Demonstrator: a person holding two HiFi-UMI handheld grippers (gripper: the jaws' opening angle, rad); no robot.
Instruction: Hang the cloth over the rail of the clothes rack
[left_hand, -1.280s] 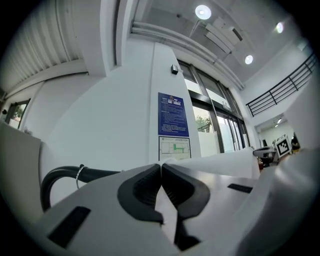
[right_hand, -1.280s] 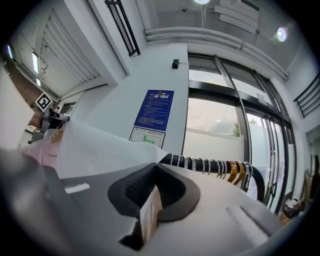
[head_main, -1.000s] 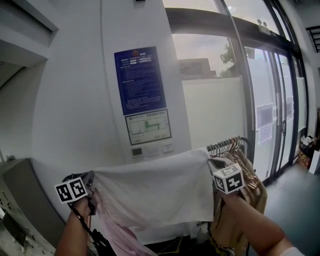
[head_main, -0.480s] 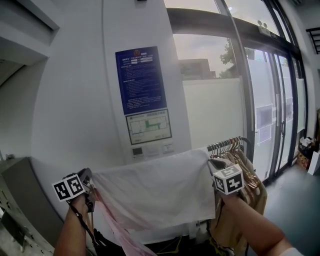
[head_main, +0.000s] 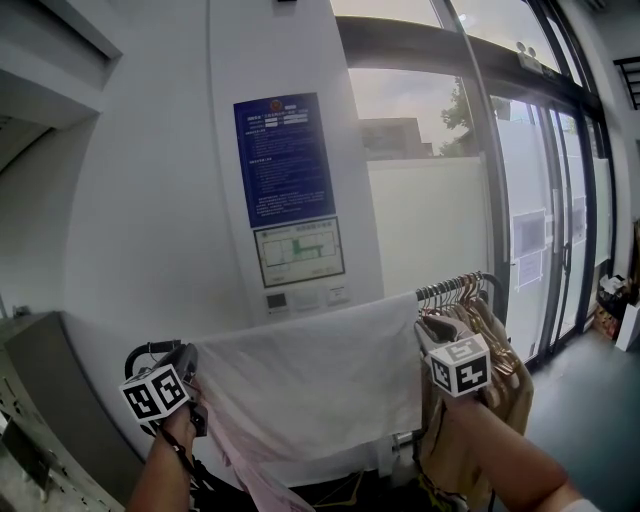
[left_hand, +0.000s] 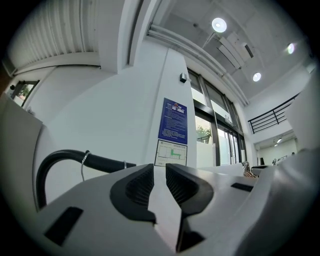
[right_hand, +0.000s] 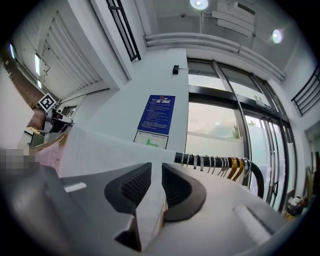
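Observation:
A white cloth (head_main: 310, 390) hangs over the black rail (head_main: 150, 350) of the clothes rack, spread between my two grippers. My left gripper (head_main: 190, 368) is at the cloth's left corner. In the left gripper view its jaws (left_hand: 160, 175) are opening, with a strip of white cloth (left_hand: 164, 215) still between the parted pads. The rail (left_hand: 70, 157) curves past on the left. My right gripper (head_main: 422, 325) holds the cloth's right corner. In the right gripper view it (right_hand: 156, 175) is shut on a fold of the cloth (right_hand: 100, 150), with the rail (right_hand: 215, 161) just beyond.
Several hangers (head_main: 450, 292) with tan garments (head_main: 500, 375) fill the rail's right end. A pink garment (head_main: 250, 470) hangs below the cloth at the left. A white wall with a blue poster (head_main: 285, 160) stands behind the rack, glass doors (head_main: 540, 230) to the right, a grey cabinet (head_main: 60, 400) at the left.
My left gripper has dropped slightly and shifted right, so the rail's bent end now shows above it. The cloth stays over the rail. The right gripper has barely moved.

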